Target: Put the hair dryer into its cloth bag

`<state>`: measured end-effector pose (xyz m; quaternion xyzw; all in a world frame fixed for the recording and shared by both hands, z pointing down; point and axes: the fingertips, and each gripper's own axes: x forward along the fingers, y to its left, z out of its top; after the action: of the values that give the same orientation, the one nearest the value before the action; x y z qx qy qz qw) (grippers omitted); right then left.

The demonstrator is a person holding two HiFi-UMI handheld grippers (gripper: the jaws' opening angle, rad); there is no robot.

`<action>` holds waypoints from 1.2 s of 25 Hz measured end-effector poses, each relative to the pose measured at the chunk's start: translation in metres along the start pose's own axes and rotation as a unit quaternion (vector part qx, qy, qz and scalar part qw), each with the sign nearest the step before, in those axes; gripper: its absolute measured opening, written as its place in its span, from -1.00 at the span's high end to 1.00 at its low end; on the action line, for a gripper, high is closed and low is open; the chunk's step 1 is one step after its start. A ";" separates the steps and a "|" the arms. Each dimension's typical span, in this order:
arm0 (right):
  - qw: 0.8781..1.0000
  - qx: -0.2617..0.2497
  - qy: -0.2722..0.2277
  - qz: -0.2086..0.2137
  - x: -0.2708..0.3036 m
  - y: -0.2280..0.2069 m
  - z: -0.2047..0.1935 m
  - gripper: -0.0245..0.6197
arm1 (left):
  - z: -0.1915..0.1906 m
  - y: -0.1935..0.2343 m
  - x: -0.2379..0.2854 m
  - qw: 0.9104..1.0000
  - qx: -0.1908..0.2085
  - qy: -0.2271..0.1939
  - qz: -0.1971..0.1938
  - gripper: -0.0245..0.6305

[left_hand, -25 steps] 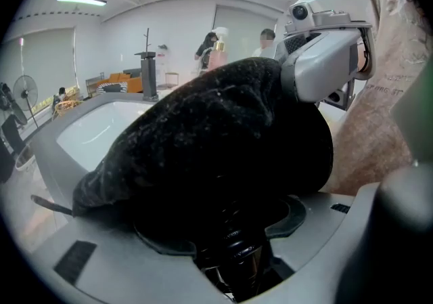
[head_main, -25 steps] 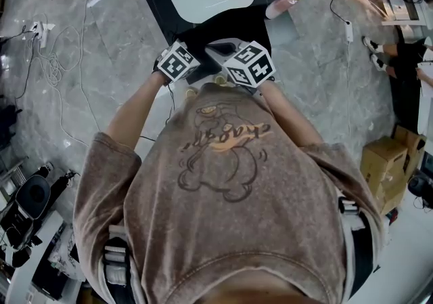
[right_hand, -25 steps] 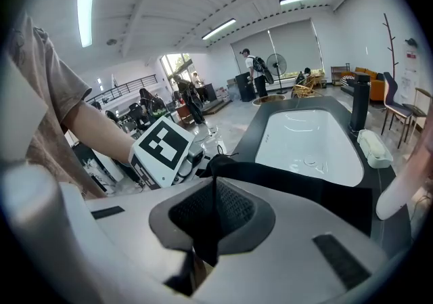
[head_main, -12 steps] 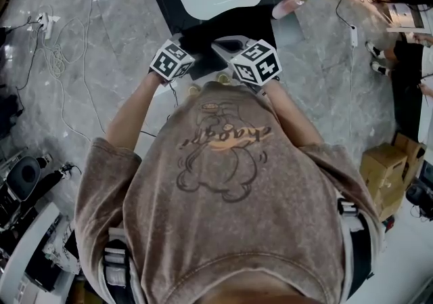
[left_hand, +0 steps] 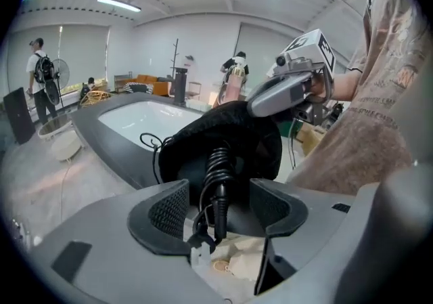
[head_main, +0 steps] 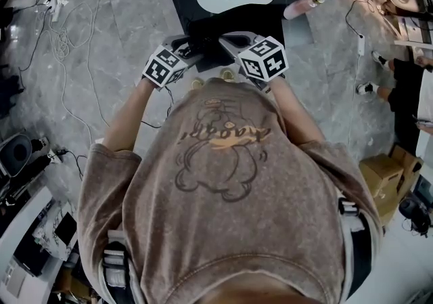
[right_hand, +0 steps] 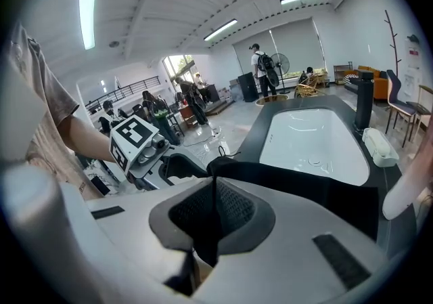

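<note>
At the counter (left_hand: 111,150) edge: left hand-held gripper (left_hand: 218,208) has just been opening, its jaws now spread, and has drawn away from its partner. Coiled, ribbed black cord (left_hand: 218,164) hangs untouched between those jaws, trailing from the soft black cloth bag (left_hand: 233,130). No sight of the hair dryer body, likely bagged; cord remains. Limp bag hem pinched by right hand-held gripper (right_hand: 213,211).

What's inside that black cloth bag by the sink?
A coiled black cord hangs out of the mouth of the cloth bag. Whatever it is attached to, presumably the hair dryer, is covered by the fabric and cannot be seen.
</note>
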<state>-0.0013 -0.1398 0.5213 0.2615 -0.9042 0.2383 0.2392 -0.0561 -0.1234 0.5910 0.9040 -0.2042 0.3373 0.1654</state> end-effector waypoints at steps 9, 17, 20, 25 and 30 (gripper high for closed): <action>1.000 -0.003 0.005 0.006 0.005 0.001 -0.002 0.88 | -0.057 0.010 -0.007 0.998 -0.020 0.045 0.041 0.07; 1.000 0.000 0.007 0.006 0.006 0.004 -0.001 0.88 | -0.063 0.019 -0.010 0.996 -0.063 0.027 0.048 0.30; 1.000 0.001 0.008 0.006 0.006 0.003 -0.002 0.88 | -0.061 0.018 -0.010 0.997 -0.061 0.023 0.043 0.34; 1.000 0.002 0.008 0.008 0.006 0.003 -0.002 0.88 | -0.052 0.013 -0.015 0.997 -0.062 0.018 0.034 0.40; 1.000 0.002 0.004 0.012 0.005 0.002 -0.002 0.88 | -0.033 0.011 -0.021 0.998 -0.048 0.000 0.033 0.41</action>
<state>-0.0057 -0.1393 0.5254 0.2500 -0.9059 0.2439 0.2394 -0.0937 -0.1129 0.6027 0.8878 -0.2501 0.3321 0.1974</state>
